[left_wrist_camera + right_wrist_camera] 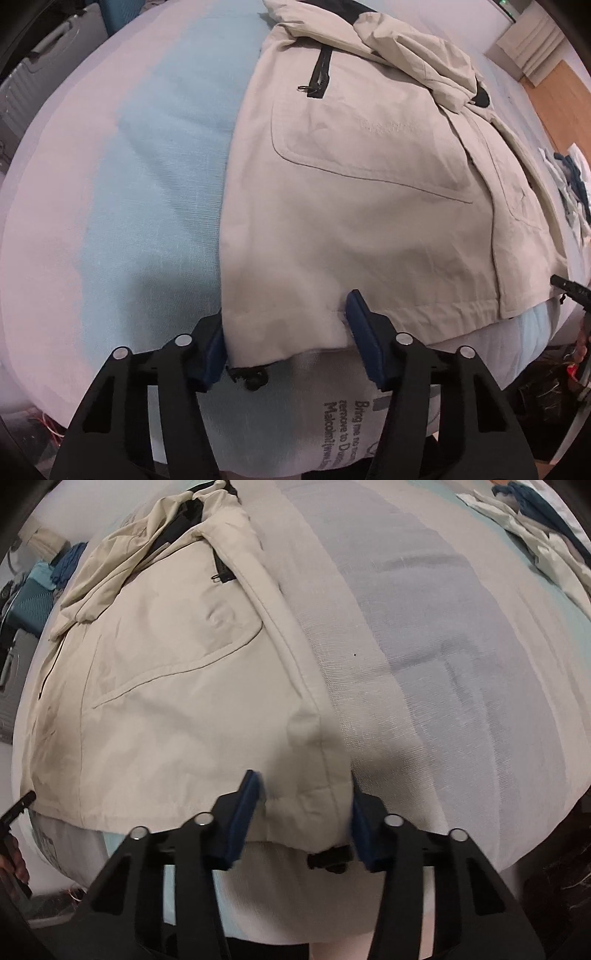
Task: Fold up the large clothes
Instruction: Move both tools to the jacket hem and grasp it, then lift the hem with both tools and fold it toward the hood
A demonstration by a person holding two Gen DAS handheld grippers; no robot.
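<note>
Two tools are on the hem of a beige jacket (362,192) with a matte woven shell, lying flat on a bed (147,192) covered in a pale blue-and-white striped sheet. The left tool (288,332) sits at 6 o'clock, blue pads half-closed around the hem corner. The right tool (304,812) likewise straddles the other corner; whether either pinches yet, can't tell.

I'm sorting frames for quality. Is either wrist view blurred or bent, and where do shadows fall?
Left wrist: sharp, fisheye bulges the bed, claw shadow beside the jacket hem. Right wrist: blue fingertips smeared by motion, shadow at the jacket's corner.
</note>
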